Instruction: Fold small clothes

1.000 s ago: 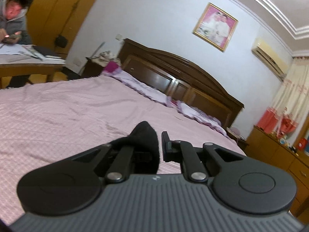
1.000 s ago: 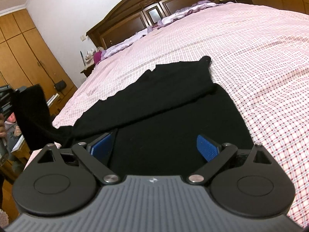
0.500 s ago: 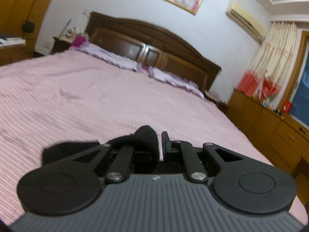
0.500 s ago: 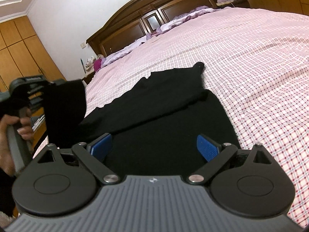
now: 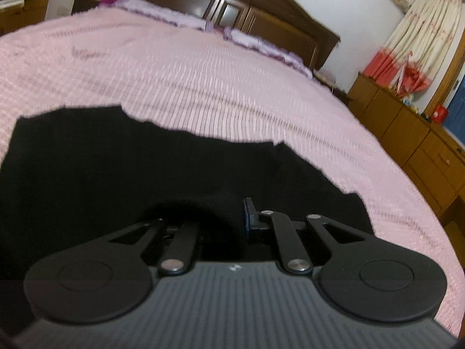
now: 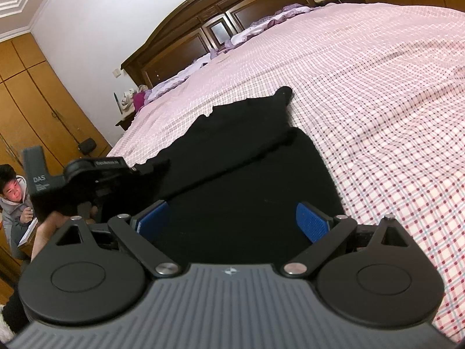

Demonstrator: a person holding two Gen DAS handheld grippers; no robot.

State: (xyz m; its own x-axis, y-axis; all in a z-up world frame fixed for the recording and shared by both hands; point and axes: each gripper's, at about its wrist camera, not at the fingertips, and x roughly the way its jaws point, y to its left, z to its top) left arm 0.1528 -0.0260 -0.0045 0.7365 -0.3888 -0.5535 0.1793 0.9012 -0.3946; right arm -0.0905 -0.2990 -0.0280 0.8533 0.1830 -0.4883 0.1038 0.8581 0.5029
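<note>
My left gripper [image 5: 232, 218] is clamped on a bunched fold of the black garment [image 5: 145, 168], the cloth humped up between its fingers and hiding the left one; the blue-edged right fingertip [image 5: 248, 215] presses against the fabric. My right gripper [image 6: 232, 221] hangs wide apart, its blue pads [image 6: 312, 221] holding nothing, poised just above the near part of the garment. In the right wrist view my left gripper [image 6: 145, 171] shows at the left, a hand [image 6: 46, 229] beneath it, lifting one corner of the cloth; the rest lies spread on the pink checked bedspread [image 6: 377, 116], a fold running diagonally across it. Beyond stands the dark wooden headboard [image 6: 203, 35]; a seated person [image 6: 14, 203] is at far left.
</note>
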